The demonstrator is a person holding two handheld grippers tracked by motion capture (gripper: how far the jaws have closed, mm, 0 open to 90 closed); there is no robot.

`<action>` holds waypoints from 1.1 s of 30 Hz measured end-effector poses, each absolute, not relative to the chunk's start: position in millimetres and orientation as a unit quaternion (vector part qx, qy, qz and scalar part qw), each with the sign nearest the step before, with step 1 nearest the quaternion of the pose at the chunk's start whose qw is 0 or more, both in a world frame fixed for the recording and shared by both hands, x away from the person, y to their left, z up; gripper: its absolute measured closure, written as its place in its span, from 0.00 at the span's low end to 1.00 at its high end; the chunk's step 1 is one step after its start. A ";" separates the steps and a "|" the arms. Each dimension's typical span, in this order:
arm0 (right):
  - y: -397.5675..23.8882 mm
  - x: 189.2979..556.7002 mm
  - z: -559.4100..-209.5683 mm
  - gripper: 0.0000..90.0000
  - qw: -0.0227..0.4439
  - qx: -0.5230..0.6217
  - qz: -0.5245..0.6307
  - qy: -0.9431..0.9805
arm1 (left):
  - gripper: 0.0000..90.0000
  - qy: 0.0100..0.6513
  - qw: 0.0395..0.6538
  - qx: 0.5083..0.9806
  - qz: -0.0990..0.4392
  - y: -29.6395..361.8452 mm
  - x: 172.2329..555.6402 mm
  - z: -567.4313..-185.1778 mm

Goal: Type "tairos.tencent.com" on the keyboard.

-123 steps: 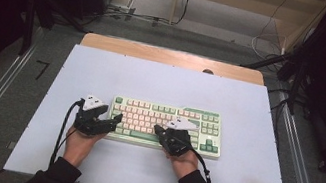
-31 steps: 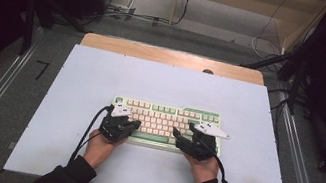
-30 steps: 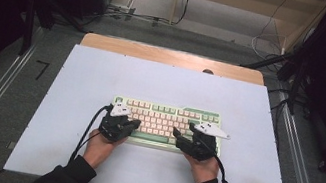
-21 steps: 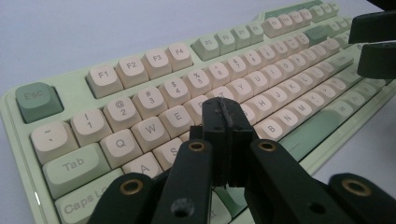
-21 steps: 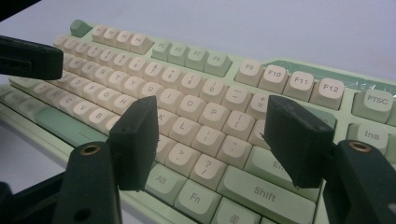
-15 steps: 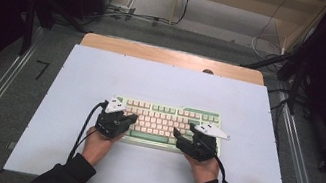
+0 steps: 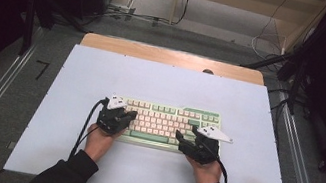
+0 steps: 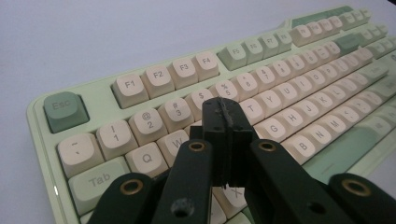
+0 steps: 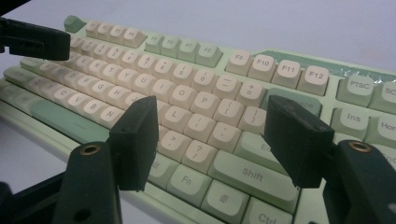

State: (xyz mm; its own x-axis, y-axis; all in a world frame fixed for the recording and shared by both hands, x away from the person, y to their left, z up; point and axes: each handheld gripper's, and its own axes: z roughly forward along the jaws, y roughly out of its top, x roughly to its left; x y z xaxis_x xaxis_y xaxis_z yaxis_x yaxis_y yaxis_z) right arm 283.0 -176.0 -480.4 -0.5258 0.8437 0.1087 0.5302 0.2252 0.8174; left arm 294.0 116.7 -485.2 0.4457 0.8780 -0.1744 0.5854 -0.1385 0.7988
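Keyboard (image 7: 168, 124) sits mid-table (image 7: 249, 107); left tongs (image 8: 223, 122) closed, right tongs (image 9: 215, 140) spread.

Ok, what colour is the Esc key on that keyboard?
Darker sage green, unlike the cream letter keys; the Esc key shows best in the left gripper view.

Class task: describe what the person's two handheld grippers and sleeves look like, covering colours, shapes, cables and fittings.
Both the left gripper and the right gripper are black, each topped by a pale three-cornered plate. A black cable trails back from each. Close up, the jaws end in blocky black pads on flat black arms with brass-coloured rivets. The person wears dark sleeves.
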 end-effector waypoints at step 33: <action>-188.9 277.1 -481.4 0.38 0.190 0.466 0.424 0.753 | 0.79 0.491 0.430 0.739 0.170 110.5 300.9 -483.8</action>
